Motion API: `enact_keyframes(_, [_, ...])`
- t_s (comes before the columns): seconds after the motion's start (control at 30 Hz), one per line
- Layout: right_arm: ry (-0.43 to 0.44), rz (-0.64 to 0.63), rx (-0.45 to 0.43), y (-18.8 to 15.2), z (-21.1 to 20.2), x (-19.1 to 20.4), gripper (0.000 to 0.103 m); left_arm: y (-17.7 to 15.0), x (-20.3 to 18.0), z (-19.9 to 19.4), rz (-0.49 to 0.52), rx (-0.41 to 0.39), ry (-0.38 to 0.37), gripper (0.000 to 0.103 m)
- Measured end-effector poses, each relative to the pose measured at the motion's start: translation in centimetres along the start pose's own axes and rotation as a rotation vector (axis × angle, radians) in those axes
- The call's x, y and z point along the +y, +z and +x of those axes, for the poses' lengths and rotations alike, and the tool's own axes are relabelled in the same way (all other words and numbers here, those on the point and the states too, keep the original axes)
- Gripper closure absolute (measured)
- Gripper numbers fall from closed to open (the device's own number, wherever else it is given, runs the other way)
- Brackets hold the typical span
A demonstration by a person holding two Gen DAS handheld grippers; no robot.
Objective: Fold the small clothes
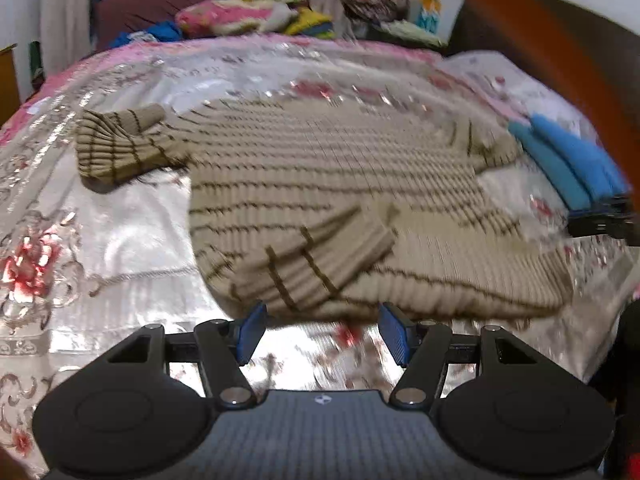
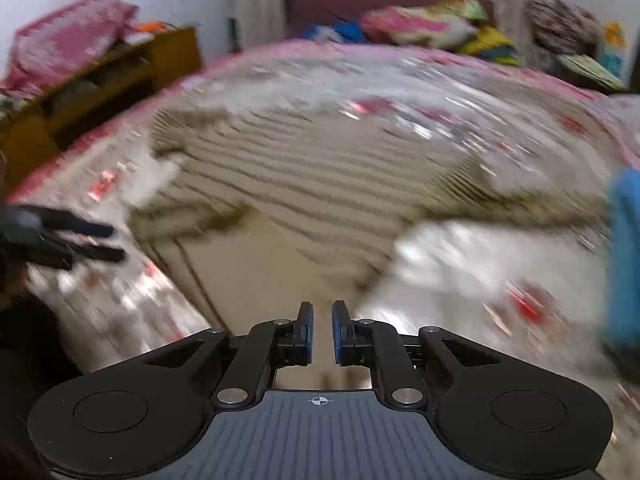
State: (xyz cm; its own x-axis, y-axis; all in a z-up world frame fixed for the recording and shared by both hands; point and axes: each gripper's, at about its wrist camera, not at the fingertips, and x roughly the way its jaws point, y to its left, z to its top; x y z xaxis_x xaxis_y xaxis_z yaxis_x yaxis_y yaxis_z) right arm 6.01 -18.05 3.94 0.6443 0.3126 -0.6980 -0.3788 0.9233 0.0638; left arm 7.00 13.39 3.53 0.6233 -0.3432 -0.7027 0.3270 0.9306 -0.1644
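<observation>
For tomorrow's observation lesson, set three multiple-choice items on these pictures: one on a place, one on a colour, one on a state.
1. Where does the striped sweater lie?
A. on the floral bedspread
B. on a chair
C. on the floor

2. What colour is the folded cloth beside the sweater?
A. green
B. blue
C. white

3. How is the left gripper?
A. shut on the sweater
B. out of view
C. open, holding nothing

Key: 1 A, bedspread shows all round it; 2 B, plainly blue; 3 C, its pads stand wide apart.
</observation>
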Motion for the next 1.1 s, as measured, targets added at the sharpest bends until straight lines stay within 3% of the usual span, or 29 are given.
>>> enact_keyframes(0.13, [0.12,-0.116,-0.04,4.2,4.9,4.5,0.07,-0.1,0.8,-0.7,-0.033,-0.028,0.005,0.037])
enact_keyframes(0.2, [0.15,-0.194,-0.054,6.1,7.7,6.5,0.07,-0.3,1.3,-1.3,-0.043,-0.041,0.009,0.037])
enact_keyframes(0.3, [0.184,-0.335,0.005,7.7,11.5,9.1,0.066,-0.6,2.5,-2.3,-0.069,-0.058,0.01,0.036])
enact_keyframes(0.47, [0.199,-0.602,0.044,8.6,14.5,12.4,0.055,-1.0,4.4,-2.8,-0.118,-0.07,-0.002,0.036])
enact_keyframes(0.6, [0.242,-0.723,0.146,9.2,16.4,14.1,0.058,-1.0,5.6,-3.0,-0.143,-0.087,-0.006,0.036])
enact_keyframes(0.63, [0.249,-0.749,0.176,9.2,16.8,14.6,0.062,-1.0,5.7,-3.1,-0.146,-0.092,-0.006,0.036])
enact_keyframes(0.67, [0.256,-0.761,0.212,9.0,17.0,14.8,0.074,-1.1,5.9,-3.2,-0.148,-0.096,-0.004,0.036])
enact_keyframes(0.73, [0.262,-0.764,0.264,8.9,17.0,15.3,0.091,-1.2,6.2,-3.5,-0.149,-0.104,0.004,0.036])
enact_keyframes(0.8, [0.261,-0.744,0.291,8.8,16.4,15.5,0.094,-1.5,6.5,-3.8,-0.152,-0.112,0.013,0.036])
enact_keyframes(0.83, [0.269,-0.718,0.3,8.7,15.7,15.6,0.1,-1.5,6.7,-4.0,-0.156,-0.117,0.018,0.036])
enact_keyframes(0.93, [0.355,-0.573,0.339,8.6,13.9,16.2,0.101,-1.5,7.3,-4.7,-0.164,-0.136,0.035,0.036])
enact_keyframes(1.1, [0.588,-0.34,0.365,6.9,12.4,19.6,0.103,-0.9,7.6,-5.7,-0.175,-0.169,0.042,0.035])
